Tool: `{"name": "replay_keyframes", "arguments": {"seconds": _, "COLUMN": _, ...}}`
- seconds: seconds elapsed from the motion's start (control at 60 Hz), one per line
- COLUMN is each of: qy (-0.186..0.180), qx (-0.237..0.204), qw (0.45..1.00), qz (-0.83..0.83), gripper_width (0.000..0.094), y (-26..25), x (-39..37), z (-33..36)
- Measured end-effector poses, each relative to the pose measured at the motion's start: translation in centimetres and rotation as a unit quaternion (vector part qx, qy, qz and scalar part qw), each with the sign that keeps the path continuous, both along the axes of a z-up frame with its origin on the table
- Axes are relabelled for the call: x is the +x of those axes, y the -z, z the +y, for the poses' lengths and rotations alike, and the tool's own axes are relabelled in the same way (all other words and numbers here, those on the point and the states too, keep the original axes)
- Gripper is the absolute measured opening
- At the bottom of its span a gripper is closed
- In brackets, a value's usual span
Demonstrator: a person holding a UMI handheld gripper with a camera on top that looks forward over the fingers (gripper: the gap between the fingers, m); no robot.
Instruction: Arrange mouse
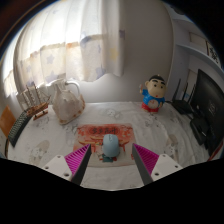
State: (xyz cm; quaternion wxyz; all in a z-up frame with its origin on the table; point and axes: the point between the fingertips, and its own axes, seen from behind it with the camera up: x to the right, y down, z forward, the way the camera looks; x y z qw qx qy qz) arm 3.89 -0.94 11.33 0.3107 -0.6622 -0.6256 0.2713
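Currently spread: gripper (110, 170) with pink pads (80, 160) flaring to either side, nothing pinched. Mouse (110, 147) seen just ahead, centred between the fingertips, resting on a reddish mat (92, 133) and clear of both pads. Likely lined up on the mouse's long axis for a straight close. Beyond: cartoon figurine (154, 95) upright near a dark monitor (209, 110); clear jug (68, 103) well apart on the other side. Curtain (70, 40) behind. Table (40, 150) patterned white.
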Motion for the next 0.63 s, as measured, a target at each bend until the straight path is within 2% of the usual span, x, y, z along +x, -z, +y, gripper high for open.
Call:
{"name": "replay_keyframes", "arguments": {"seconds": 0.117, "qy": 0.003, "qx": 0.001, "qw": 1.000, "qz": -0.012, "gripper_width": 0.0847, "y": -3.3, "x": 5.6, "z": -0.7}}
{"name": "replay_keyframes", "arguments": {"seconds": 0.267, "qy": 0.016, "qx": 0.009, "qw": 1.000, "qz": -0.013, "gripper_width": 0.0845, "y": -5.0, "x": 9.9, "z": -0.8}}
{"name": "replay_keyframes", "arguments": {"seconds": 0.633, "qy": 0.034, "qx": -0.007, "qw": 0.999, "qz": -0.020, "gripper_width": 0.0846, "y": -4.6, "x": 11.4, "z": -1.4}}
